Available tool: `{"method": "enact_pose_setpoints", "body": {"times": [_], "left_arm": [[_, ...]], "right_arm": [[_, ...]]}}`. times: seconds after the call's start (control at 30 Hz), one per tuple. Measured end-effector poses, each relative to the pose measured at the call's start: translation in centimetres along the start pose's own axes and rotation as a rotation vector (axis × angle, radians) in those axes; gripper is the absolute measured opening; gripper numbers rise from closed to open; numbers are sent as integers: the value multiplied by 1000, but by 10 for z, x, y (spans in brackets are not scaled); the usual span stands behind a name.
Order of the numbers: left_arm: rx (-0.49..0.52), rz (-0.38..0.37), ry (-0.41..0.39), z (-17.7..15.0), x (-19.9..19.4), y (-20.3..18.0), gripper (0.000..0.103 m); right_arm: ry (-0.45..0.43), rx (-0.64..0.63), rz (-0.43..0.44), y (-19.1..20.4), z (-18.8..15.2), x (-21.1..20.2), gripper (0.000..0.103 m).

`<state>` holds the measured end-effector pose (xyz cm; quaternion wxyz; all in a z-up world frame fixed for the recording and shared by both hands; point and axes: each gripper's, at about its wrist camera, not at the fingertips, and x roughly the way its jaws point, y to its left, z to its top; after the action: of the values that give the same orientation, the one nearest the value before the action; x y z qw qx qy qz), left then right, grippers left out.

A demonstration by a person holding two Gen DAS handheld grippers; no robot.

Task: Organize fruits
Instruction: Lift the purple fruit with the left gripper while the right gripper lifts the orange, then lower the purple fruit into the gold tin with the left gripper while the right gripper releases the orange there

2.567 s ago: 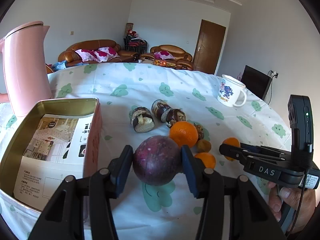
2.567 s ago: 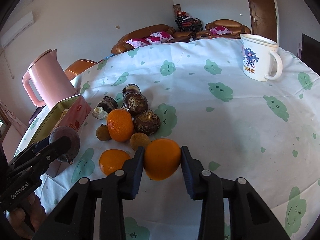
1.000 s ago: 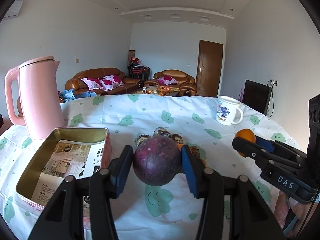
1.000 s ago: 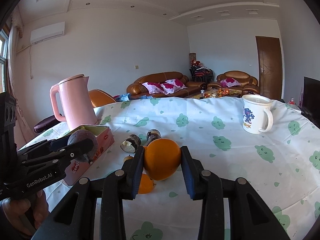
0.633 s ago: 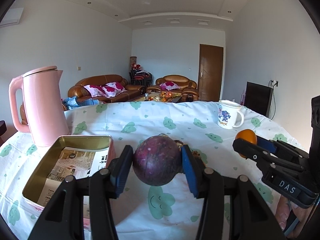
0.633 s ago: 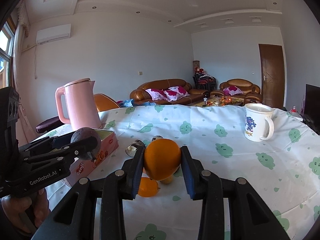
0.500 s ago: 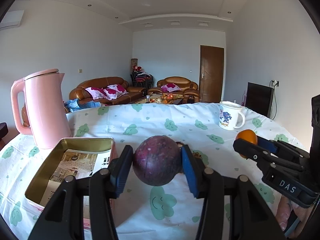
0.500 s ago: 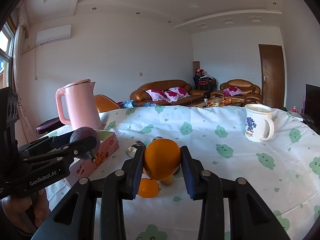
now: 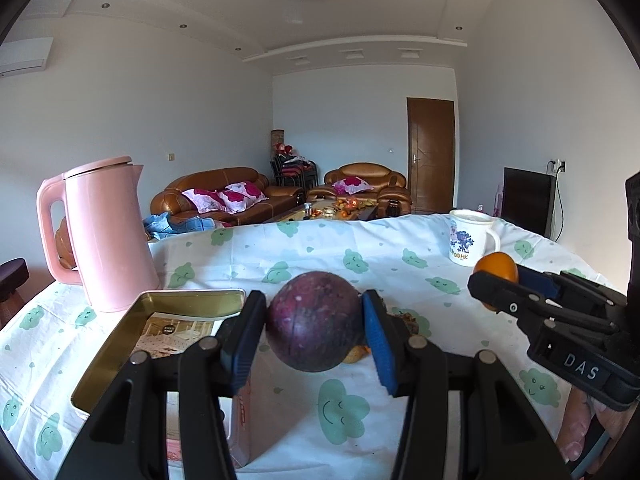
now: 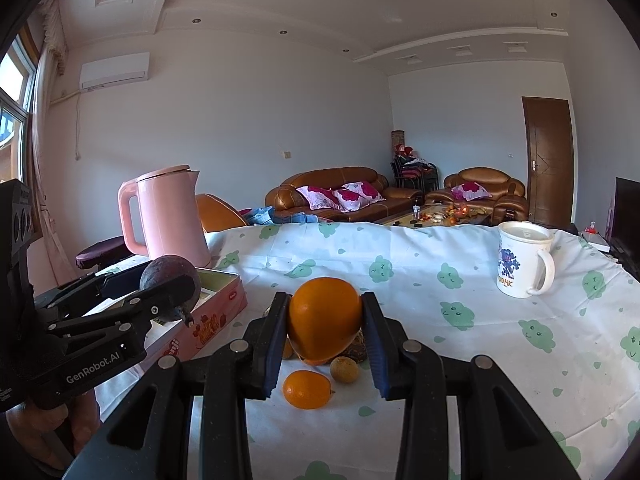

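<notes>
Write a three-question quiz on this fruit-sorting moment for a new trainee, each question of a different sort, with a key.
1. True or false: the left gripper holds a purple fruit.
2. Multiple choice: what does the right gripper hold? A) the white mug B) an orange C) nothing
3. Fill in: the pink kettle stands behind the open ____.

Key
1. True; both pads press on it, clear of the tablecloth.
2. B; the orange is clamped and lifted above the loose fruit on the cloth.
3. tin
</notes>
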<state>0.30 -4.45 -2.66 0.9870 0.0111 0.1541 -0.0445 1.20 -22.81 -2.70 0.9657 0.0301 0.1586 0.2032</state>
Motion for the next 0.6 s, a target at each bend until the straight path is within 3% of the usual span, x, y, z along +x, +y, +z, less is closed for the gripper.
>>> {"method": "enact_pose_setpoints", "body": {"times": [0.6], "left_arm": [[-28,79,20,3,1,32,51]], "right_arm": [[20,-74,71,37,20,24,38]]}}
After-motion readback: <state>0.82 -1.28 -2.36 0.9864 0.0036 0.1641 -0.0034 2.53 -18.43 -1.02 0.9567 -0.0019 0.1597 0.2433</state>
